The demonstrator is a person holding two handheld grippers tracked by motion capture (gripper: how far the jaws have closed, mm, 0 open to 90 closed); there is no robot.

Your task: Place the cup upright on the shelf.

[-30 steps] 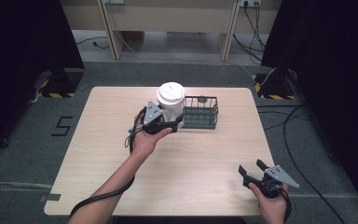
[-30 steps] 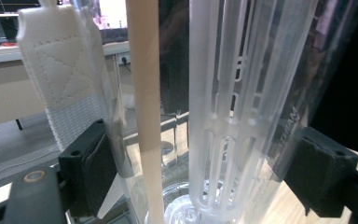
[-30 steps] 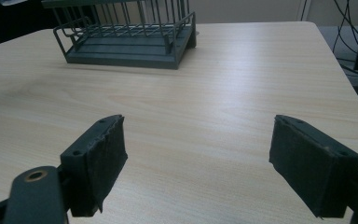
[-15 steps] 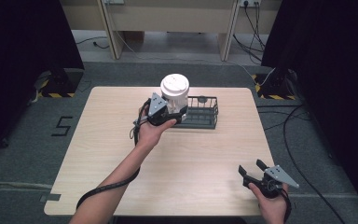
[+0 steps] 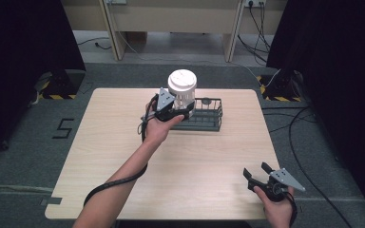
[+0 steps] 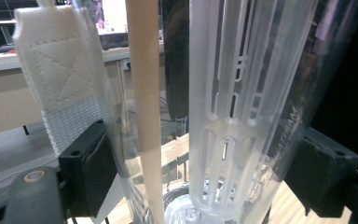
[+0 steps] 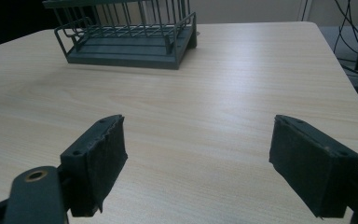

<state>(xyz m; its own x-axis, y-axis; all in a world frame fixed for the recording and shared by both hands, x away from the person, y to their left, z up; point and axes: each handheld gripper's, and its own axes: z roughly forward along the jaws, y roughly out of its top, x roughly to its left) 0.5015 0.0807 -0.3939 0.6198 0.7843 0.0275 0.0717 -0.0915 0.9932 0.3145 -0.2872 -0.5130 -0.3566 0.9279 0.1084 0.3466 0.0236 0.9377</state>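
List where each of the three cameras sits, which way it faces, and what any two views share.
High view: above the person's side, looking forward and down on the table; forearms, left gripper on a clear bottle, right gripper open.
Left gripper view: rides the left gripper, looking along its jaws, which clamp the bottle.
Right gripper view: rides the right gripper, facing across the table to the wire rack.
Shared: the rack in the high and right gripper views.
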